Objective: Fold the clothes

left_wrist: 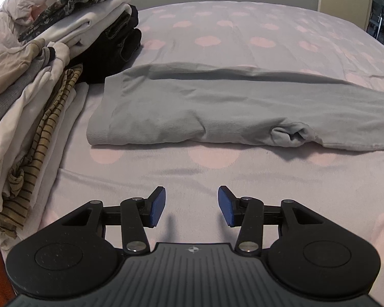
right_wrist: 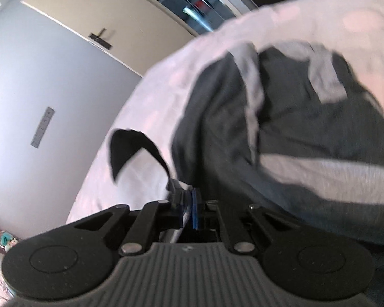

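Seen from the left wrist camera, the left gripper [left_wrist: 191, 206] hovered over a bed [left_wrist: 217, 168] covered by a pale lilac sheet printed with faint pink round spots. Its two blue-padded fingers [left_wrist: 157, 206] stood wide apart with nothing between them. Beyond the fingertips, and not touching them, a light grey garment [left_wrist: 217, 110] lay stretched across the bed from left to right, with a ribbed band at its left end and a small bunched fold near its lower right edge. To the left of the garment, at the side of the bed, sat a stack of folded clothes [left_wrist: 33, 102] in white, beige and grey, including an olive piece with dark stripes; a folded black item [left_wrist: 117, 48] rested at the back of the stack, just beside the grey garment's upper left corner. The right wrist camera gave a tilted, blurred view. There the right gripper [right_wrist: 189, 208] had its fingers pressed together on the edge of a cloth, pinching pale fabric between the blue pads. A dark grey garment [right_wrist: 281, 117] with lighter grey bands hung draped directly ahead of and over the gripper, above the same lilac sheet. A grey wall [right_wrist: 38, 76] and a cream door filled the background.
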Tool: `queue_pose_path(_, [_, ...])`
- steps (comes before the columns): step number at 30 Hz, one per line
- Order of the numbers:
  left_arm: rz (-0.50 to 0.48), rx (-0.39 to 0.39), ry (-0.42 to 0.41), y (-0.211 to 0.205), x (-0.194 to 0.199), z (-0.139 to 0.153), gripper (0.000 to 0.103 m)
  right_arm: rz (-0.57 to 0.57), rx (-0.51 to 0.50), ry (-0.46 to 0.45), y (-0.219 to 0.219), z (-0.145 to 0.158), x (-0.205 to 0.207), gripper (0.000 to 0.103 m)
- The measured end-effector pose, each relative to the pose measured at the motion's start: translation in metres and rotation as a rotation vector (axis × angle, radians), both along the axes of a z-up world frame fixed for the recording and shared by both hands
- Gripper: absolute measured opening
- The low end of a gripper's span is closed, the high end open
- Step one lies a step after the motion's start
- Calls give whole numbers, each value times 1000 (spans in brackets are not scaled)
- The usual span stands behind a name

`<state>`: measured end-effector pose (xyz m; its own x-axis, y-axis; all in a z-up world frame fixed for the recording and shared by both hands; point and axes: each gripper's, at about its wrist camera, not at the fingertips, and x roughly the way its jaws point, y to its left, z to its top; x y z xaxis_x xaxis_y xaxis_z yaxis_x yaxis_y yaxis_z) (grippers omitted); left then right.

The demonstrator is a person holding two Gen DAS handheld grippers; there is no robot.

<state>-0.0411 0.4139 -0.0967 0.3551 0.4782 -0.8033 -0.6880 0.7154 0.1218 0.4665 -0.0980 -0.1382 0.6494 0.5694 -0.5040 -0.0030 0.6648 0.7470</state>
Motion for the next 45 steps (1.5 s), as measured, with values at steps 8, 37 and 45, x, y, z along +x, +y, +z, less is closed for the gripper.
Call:
queue_pose_path(8, [47,-38,-18,7,-6,-7,54,-75,77,23,-23,-8,-4,32])
queue_pose_path(37, [190,202,-163,-49,-3,-70,103,10,327,19,12,-28,-16,13])
queue_pose_path(45, [223,240,-155,-53,-4,-73,103,175,79,-199,54,68,-45,12])
